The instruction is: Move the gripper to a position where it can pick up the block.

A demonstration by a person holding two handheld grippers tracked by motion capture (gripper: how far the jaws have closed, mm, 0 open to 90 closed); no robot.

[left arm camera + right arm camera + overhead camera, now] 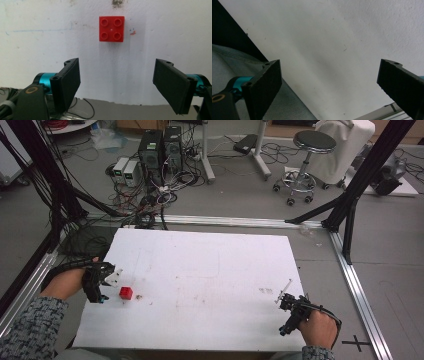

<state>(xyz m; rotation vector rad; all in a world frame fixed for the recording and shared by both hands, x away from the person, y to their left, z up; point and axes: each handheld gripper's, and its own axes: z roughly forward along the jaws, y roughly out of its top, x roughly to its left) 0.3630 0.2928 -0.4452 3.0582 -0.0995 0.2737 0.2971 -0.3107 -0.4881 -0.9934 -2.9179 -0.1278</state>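
Red brick [126, 293] near table [210, 270] edge

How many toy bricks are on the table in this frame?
1. A single red plastic four-stud building brick lies on the white table near its left edge, just ahead of the open left gripper. Nothing suggests another is hidden.

The white table [210, 285] lay almost bare across its middle and far side, open to passage. One red block [126, 293] stood near the left edge, just beside the left gripper [102, 287], ahead of its wide-spread jaws. The right gripper [290, 312], jaws apart, faced unobstructed surface at the right front corner.
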